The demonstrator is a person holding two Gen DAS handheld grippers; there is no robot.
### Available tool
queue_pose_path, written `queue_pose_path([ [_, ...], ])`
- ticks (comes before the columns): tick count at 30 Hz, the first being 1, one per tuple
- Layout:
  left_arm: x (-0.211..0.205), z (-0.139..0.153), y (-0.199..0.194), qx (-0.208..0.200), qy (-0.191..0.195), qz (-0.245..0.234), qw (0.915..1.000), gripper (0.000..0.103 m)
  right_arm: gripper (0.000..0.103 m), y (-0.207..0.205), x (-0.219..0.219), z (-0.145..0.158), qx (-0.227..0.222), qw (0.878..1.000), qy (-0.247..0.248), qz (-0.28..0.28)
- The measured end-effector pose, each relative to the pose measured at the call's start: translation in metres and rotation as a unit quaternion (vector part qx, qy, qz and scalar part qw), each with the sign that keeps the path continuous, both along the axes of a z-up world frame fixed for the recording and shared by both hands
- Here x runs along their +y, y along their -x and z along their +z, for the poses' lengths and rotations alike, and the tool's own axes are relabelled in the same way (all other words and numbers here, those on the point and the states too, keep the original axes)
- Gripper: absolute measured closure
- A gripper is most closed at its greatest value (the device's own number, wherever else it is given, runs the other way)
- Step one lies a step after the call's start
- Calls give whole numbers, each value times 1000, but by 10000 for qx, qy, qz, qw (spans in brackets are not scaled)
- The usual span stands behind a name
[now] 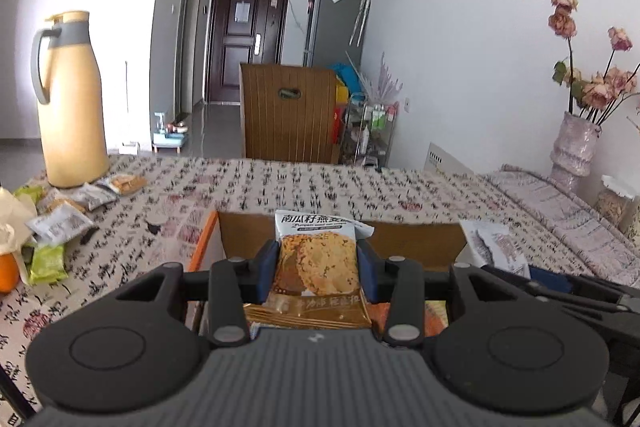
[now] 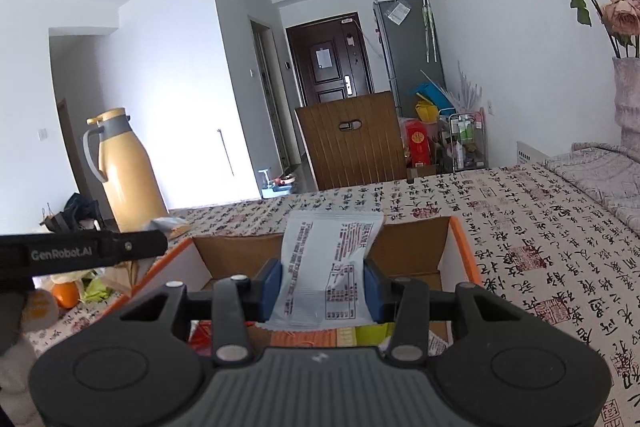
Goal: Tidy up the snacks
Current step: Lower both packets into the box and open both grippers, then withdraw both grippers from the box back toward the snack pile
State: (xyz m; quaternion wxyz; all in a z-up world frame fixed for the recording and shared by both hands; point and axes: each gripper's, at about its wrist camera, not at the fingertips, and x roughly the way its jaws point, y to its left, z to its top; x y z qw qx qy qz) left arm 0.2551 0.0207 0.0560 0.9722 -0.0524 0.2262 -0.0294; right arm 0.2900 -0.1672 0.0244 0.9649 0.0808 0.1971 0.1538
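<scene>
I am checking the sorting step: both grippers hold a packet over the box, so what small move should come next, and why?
Probably lower both a little and open the fingers. The left gripper pinches a cookie packet and the right gripper a white packet, both above the open box.

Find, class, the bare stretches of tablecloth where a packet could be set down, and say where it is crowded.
Free: the wide tablecloth between the cardboard box and the far edge, and the stretch right of the box toward the vase. Crowded: the left corner by the yellow flask, where loose packets and an orange lie. Both grippers hold packets over the box.
</scene>
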Motion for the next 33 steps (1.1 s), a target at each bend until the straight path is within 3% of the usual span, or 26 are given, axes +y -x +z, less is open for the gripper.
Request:
queue_pose_path([
  [10, 4, -7, 1, 68, 88, 15, 9999, 60, 58, -3, 4, -6, 116, 9999, 91, -58],
  [13, 3, -5, 2, 22, 96, 59, 9999, 36, 56, -3, 3, -6, 139, 9997, 120, -145],
  [15, 3, -3, 6, -76, 82, 125, 9999, 12, 39, -4, 1, -7, 168, 9996, 101, -214],
  [17, 4, -2, 9, -151, 78, 198, 9997, 0, 15, -3, -1, -7, 163, 9992, 115, -339],
  [21, 7, 0, 10, -183, 186, 262, 9993, 0, 0, -6, -4, -9, 207, 9985, 79, -510],
  [33, 6, -1, 10, -126, 199, 306, 9993, 0, 0, -8, -4, -11, 317, 9978, 132, -572],
])
